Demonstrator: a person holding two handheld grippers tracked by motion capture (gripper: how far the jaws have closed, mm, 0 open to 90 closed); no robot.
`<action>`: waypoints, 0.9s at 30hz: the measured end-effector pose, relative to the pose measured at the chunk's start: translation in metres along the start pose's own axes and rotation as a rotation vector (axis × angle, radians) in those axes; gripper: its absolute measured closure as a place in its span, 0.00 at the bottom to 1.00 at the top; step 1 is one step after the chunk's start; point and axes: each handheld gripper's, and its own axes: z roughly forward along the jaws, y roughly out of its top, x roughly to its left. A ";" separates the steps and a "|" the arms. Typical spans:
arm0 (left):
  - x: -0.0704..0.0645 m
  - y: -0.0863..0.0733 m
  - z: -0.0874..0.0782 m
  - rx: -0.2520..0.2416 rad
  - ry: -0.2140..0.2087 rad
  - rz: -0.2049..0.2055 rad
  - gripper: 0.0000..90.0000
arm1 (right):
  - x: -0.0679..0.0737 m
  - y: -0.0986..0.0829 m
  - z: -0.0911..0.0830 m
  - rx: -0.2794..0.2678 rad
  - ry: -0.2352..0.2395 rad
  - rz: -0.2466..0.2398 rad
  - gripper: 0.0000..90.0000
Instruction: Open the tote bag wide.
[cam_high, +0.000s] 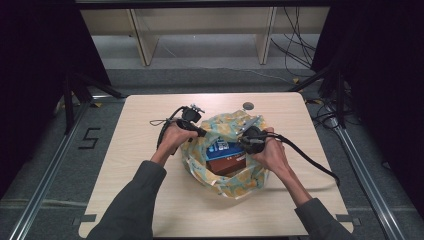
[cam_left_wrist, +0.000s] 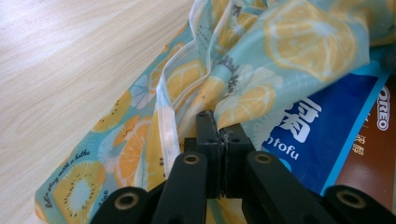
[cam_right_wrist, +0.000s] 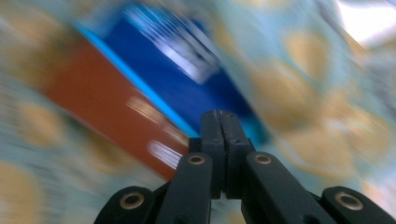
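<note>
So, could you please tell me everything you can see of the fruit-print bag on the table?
The fruit-print bag is thin, slightly glossy light-blue film printed with orange and kiwi slices, crumpled and open upward at mid-table. Inside lie a blue packet and a brown box, side by side. The left gripper is shut on its rim, bunching the film. The right gripper, jaws shut, hovers over the opening; motion blur hides any contact.

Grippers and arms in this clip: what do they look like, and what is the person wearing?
Both handheld tools are black. The left gripper and right gripper each have two flat, blocky jaws on linkage arms with brass-coloured pivot rivets. A grey three-cornered plate sits atop the right one. A black cable trails from the right, a thinner one from the left. The long sleeves are dark grey.
</note>
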 end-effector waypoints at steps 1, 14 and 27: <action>0.003 -0.001 -0.001 0.011 -0.002 0.011 0.98 | -0.005 -0.003 -0.001 0.013 -0.046 0.021 1.00; 0.004 -0.003 0.002 -0.007 0.009 -0.014 0.97 | -0.054 -0.046 0.004 0.061 -0.139 0.166 1.00; -0.008 0.001 -0.010 -0.040 -0.032 -0.003 0.81 | 0.001 -0.034 -0.040 -0.183 0.062 0.068 0.98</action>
